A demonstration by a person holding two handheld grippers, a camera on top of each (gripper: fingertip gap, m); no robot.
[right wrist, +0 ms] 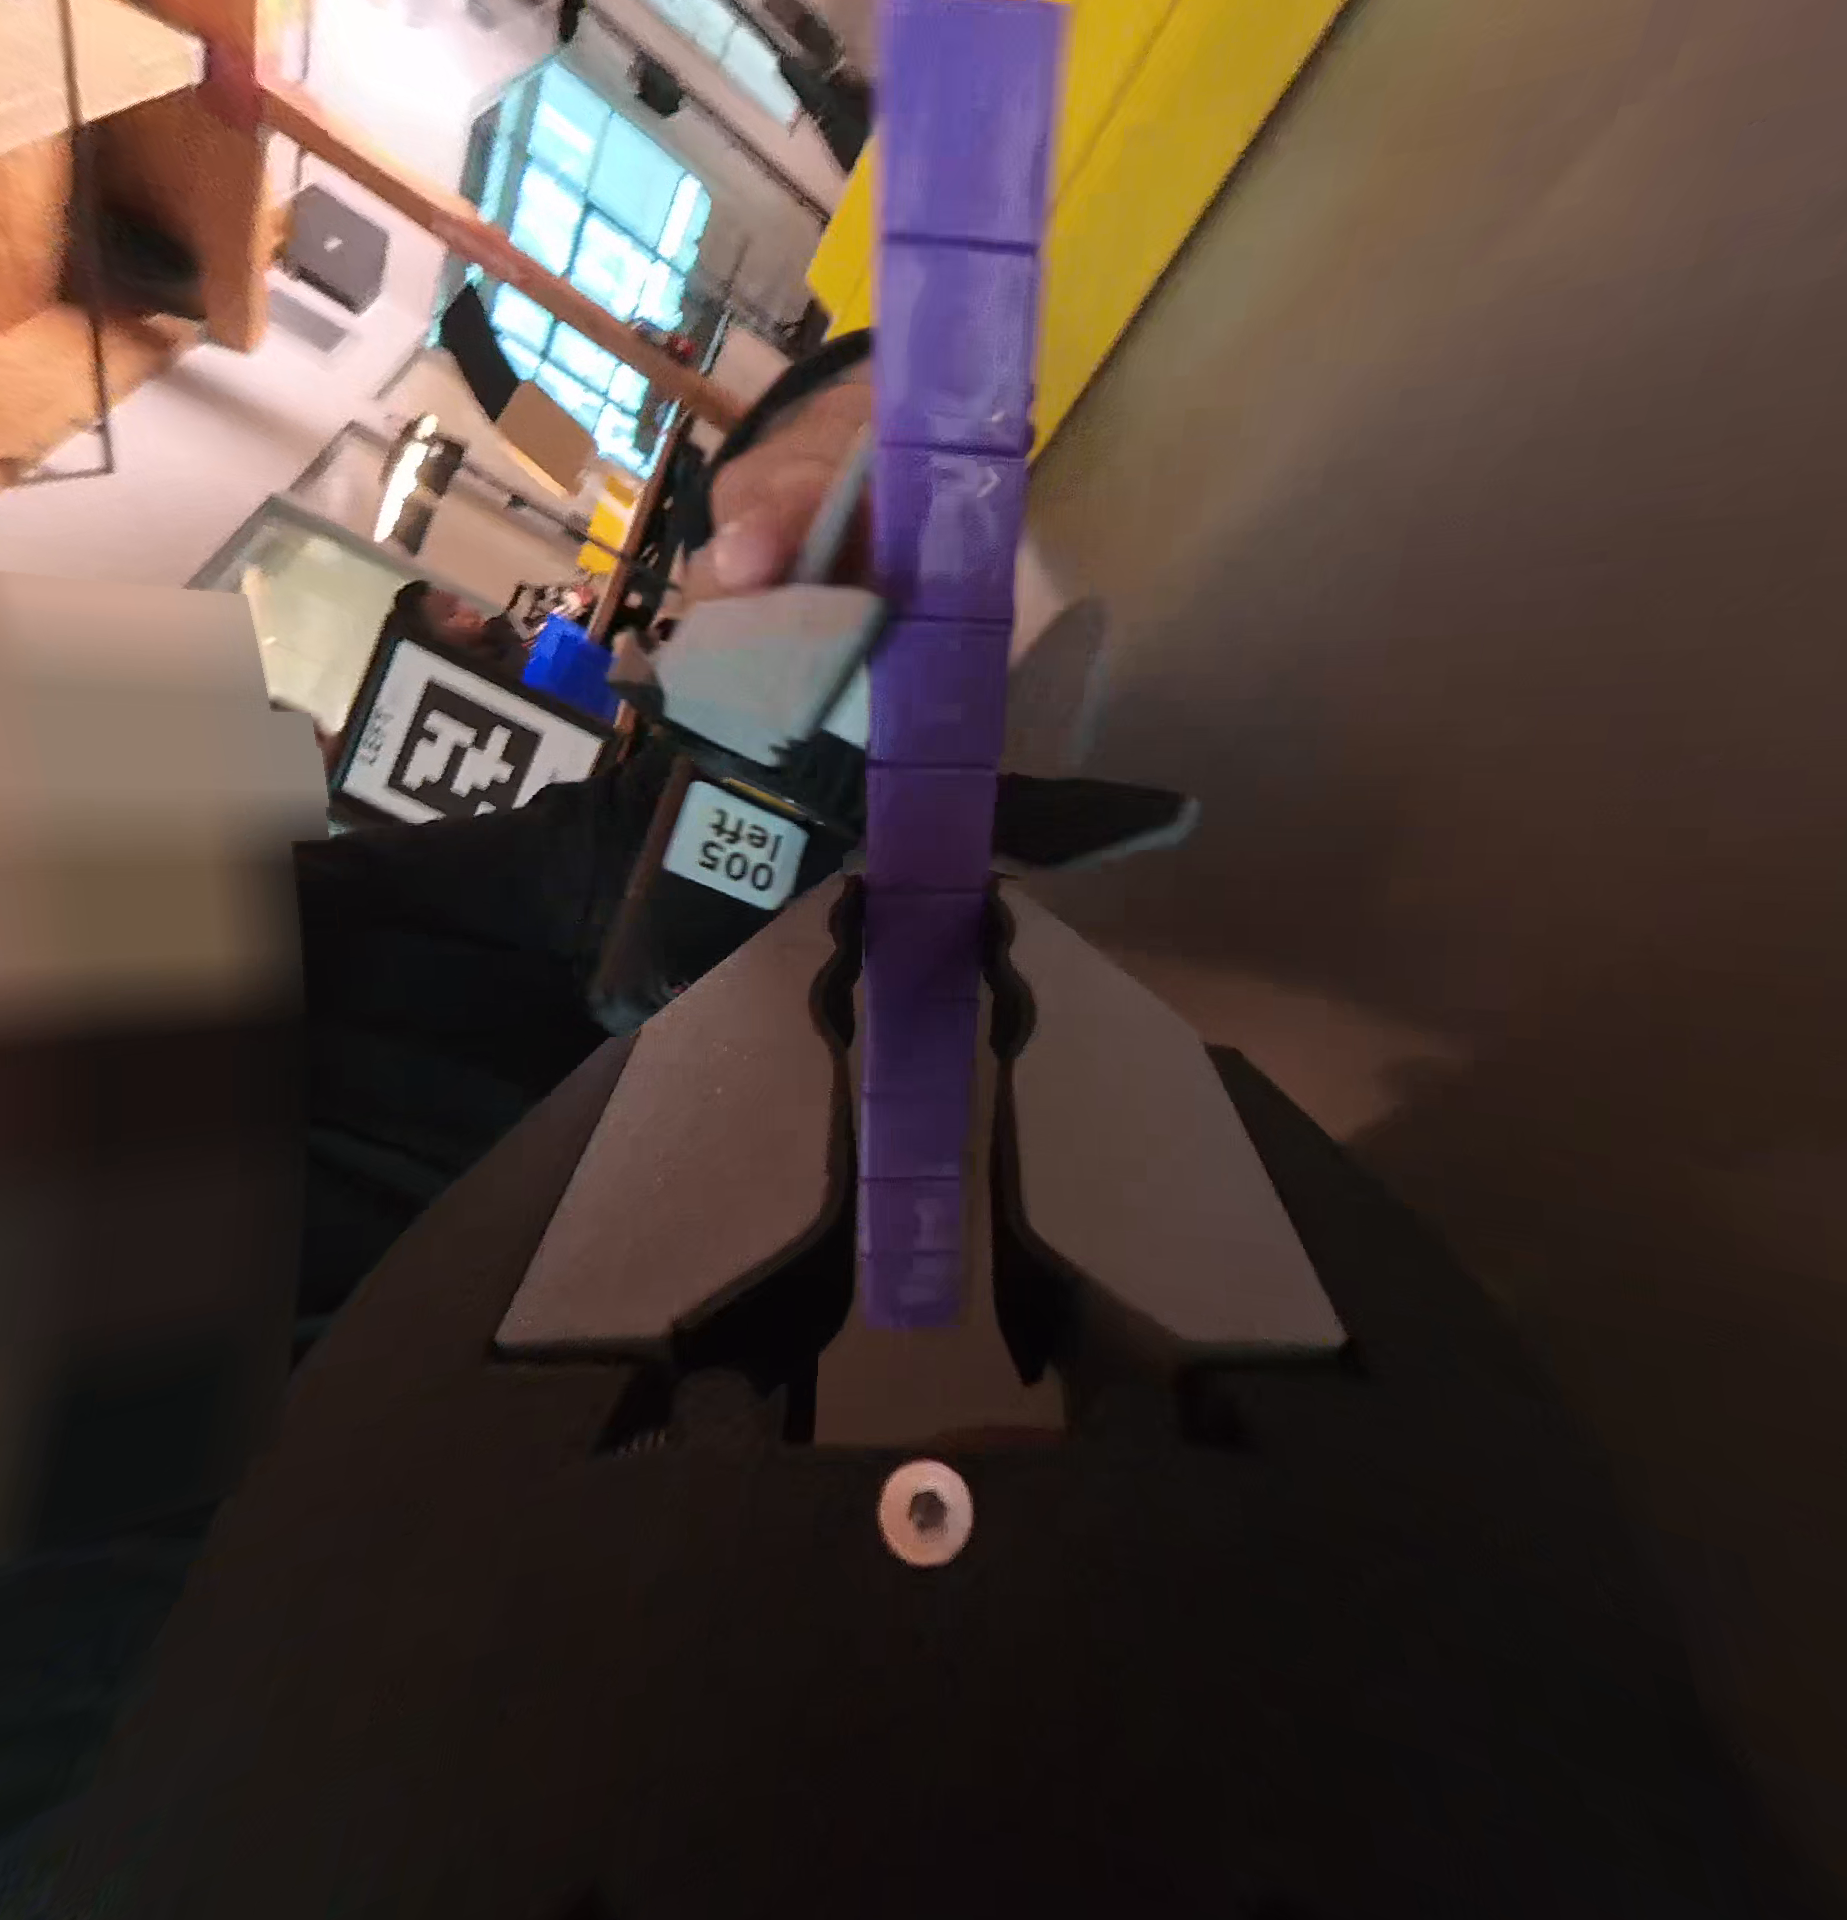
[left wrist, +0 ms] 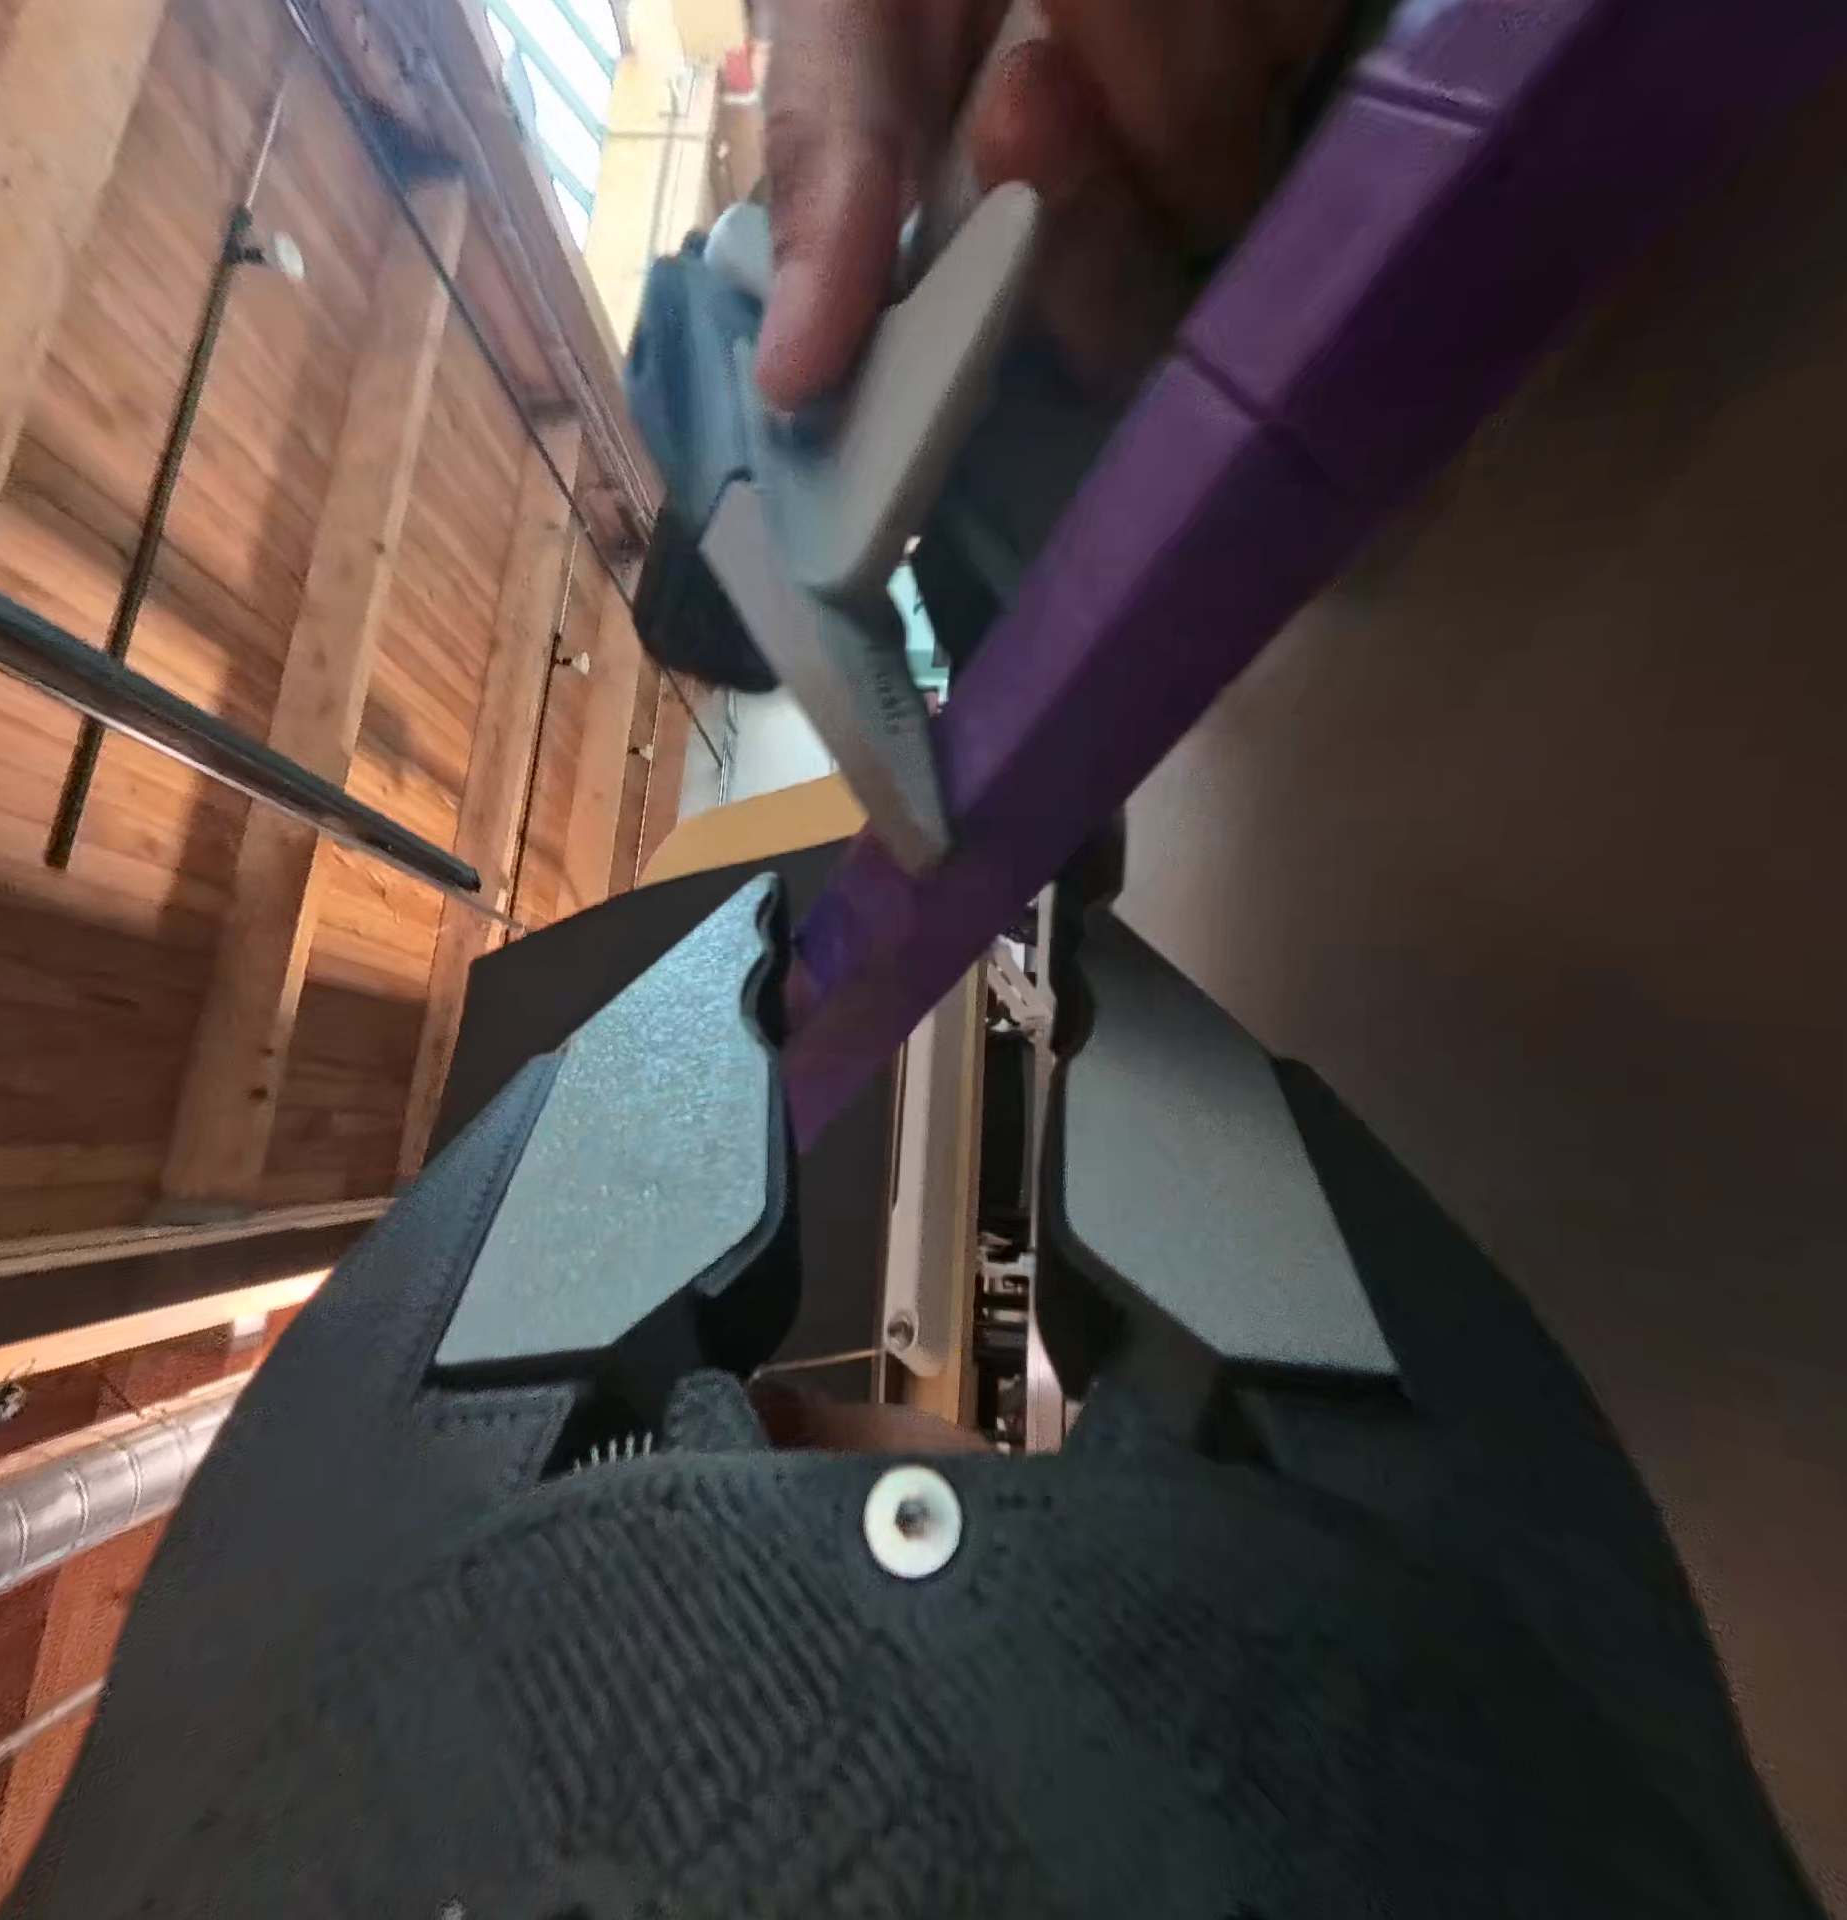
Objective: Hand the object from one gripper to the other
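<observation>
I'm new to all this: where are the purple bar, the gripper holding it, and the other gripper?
purple bar point(right wrist: 934, 675): right wrist view, mid-length.
right gripper point(right wrist: 924, 914): right wrist view, between fingertips.
left gripper point(left wrist: 924, 914): left wrist view, between fingertips.

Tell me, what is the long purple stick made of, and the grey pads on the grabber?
The purple segmented bar looks like hard plastic: an even colour, a slight sheen and straight grooves dividing it into blocks. It could be painted wood; the blur leaves that open. The grey pads on the left gripper look like rubbery or grip-tape sheet, matte with a fine speckled grain.
</observation>
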